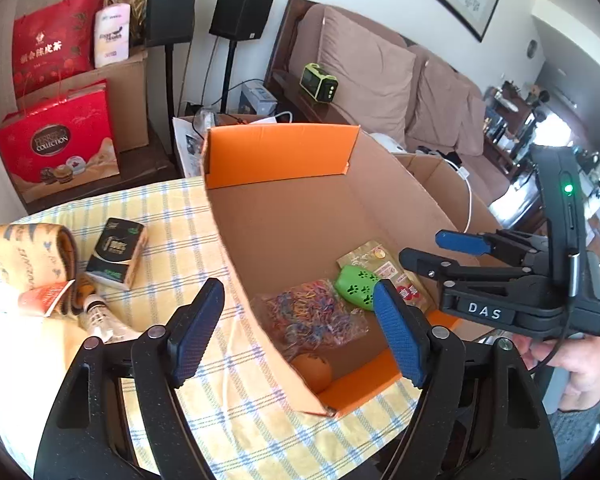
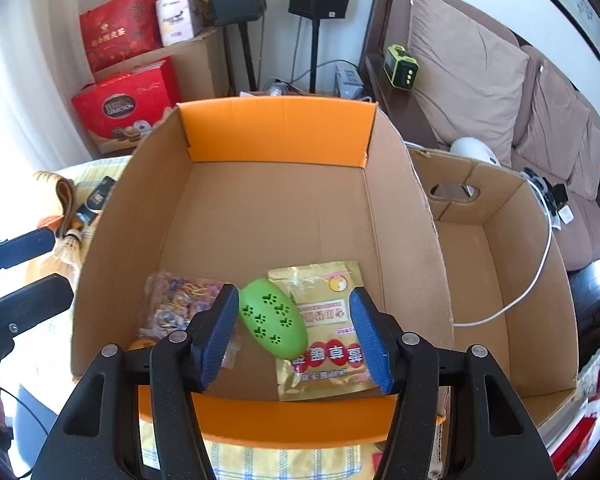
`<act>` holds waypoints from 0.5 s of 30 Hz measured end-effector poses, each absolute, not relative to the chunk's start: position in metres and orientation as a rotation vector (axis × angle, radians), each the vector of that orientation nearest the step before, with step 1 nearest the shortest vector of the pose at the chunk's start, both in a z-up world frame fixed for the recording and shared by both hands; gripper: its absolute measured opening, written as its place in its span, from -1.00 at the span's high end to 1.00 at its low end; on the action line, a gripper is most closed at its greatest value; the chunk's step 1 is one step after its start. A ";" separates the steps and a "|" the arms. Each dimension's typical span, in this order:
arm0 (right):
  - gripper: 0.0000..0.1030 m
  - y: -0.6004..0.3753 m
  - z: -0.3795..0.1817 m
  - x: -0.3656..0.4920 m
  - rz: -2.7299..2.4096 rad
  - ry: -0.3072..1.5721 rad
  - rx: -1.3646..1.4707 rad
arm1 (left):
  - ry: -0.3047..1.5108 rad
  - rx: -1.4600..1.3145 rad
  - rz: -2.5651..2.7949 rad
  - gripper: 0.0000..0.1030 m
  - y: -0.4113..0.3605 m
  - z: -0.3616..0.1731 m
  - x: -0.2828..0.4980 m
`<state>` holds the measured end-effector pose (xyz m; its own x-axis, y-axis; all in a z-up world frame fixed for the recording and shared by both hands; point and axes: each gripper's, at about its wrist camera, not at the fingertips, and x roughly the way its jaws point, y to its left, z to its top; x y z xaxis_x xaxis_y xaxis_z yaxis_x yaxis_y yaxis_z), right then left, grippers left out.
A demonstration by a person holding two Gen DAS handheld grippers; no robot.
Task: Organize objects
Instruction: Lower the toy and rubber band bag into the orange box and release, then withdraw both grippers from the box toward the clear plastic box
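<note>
Cardboard box (image 2: 284,208) far half bare, green toy (image 2: 274,322) near front edge

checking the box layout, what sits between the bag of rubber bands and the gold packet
The green oval thing with paw-print holes lies between the bag of rubber bands and the gold packet, overlapping the packet's edge. The right wrist view shows it best.

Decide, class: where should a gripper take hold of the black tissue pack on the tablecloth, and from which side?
Grip the tissue pack across its two long sides, coming from above. It lies flat and narrow on the tablecloth, with bare cloth along both sides for the fingers.
</note>
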<state>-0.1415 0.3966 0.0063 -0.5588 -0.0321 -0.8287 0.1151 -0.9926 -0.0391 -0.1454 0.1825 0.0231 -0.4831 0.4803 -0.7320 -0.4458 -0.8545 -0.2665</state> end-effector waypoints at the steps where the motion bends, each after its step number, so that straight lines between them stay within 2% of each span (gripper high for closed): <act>1: -0.17 0.393 0.008 -0.140 -2.698 0.140 1.424 | -0.056 -1.158 2.328 -0.77 0.179 0.025 -0.144; 3: -0.18 0.387 0.013 -0.137 -2.695 0.145 1.410 | -0.077 -1.144 2.335 -0.84 0.170 0.027 -0.140; 13: -0.23 0.358 0.023 -0.122 -2.651 0.139 1.340 | -0.045 -1.140 2.413 -0.86 0.128 0.030 -0.117; 14: -0.24 0.355 0.023 -0.121 -2.643 0.132 1.333 | -0.048 -1.145 2.416 -0.88 0.123 0.029 -0.116; 15: -0.25 0.351 0.024 -0.121 -2.637 0.127 1.327 | -0.056 -1.154 2.412 -0.99 0.118 0.028 -0.116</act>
<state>-0.1208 0.3512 0.0237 -0.5826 -0.1276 -0.8026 0.2041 -0.9789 0.0075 -0.1160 0.1179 0.0283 -0.5402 0.4235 -0.7272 -0.3894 -0.8918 -0.2302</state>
